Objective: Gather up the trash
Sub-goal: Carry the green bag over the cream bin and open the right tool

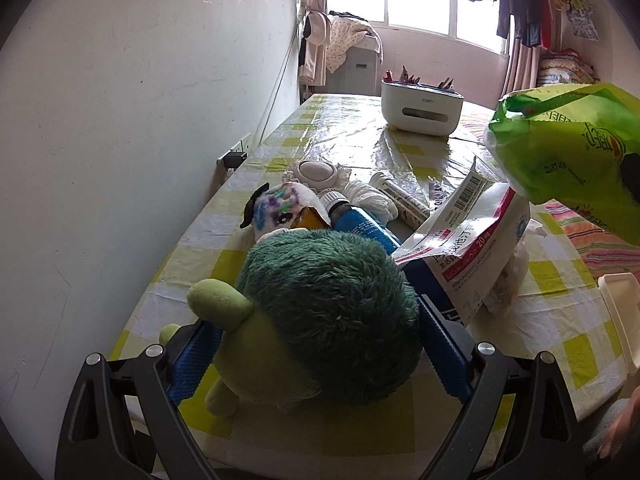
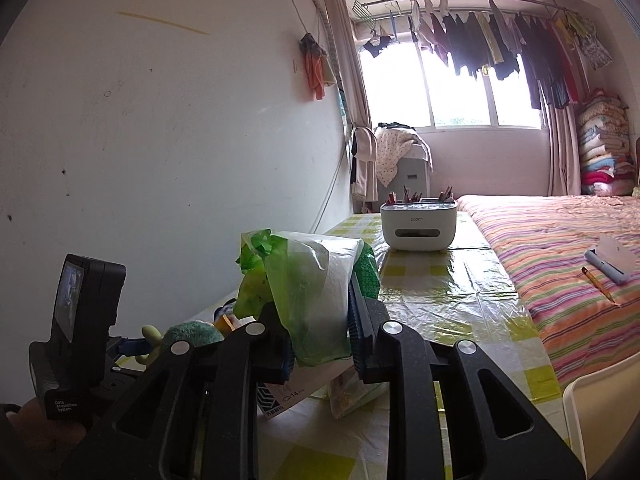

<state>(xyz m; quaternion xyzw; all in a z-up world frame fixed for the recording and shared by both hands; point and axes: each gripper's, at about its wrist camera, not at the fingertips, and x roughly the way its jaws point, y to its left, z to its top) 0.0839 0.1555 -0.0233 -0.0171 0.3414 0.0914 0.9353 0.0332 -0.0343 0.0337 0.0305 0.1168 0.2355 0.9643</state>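
My left gripper (image 1: 316,312) is shut on a green plush toy (image 1: 320,320) with a dark fuzzy back, low over the checked table (image 1: 360,140). Beyond it lie a painted white toy (image 1: 280,208), a blue bottle (image 1: 360,224), a crumpled tissue (image 1: 372,200), a tube (image 1: 400,196) and a torn white medicine box (image 1: 472,248). My right gripper (image 2: 320,312) is shut on a green plastic bag (image 2: 308,280), held above the table; the bag shows at the right in the left wrist view (image 1: 568,152).
A white organiser box (image 1: 420,108) with pencils stands at the table's far end. A bed with a striped blanket (image 2: 560,248) runs along the right. A white wall (image 1: 140,120) borders the left. A white container edge (image 1: 620,312) is at the right.
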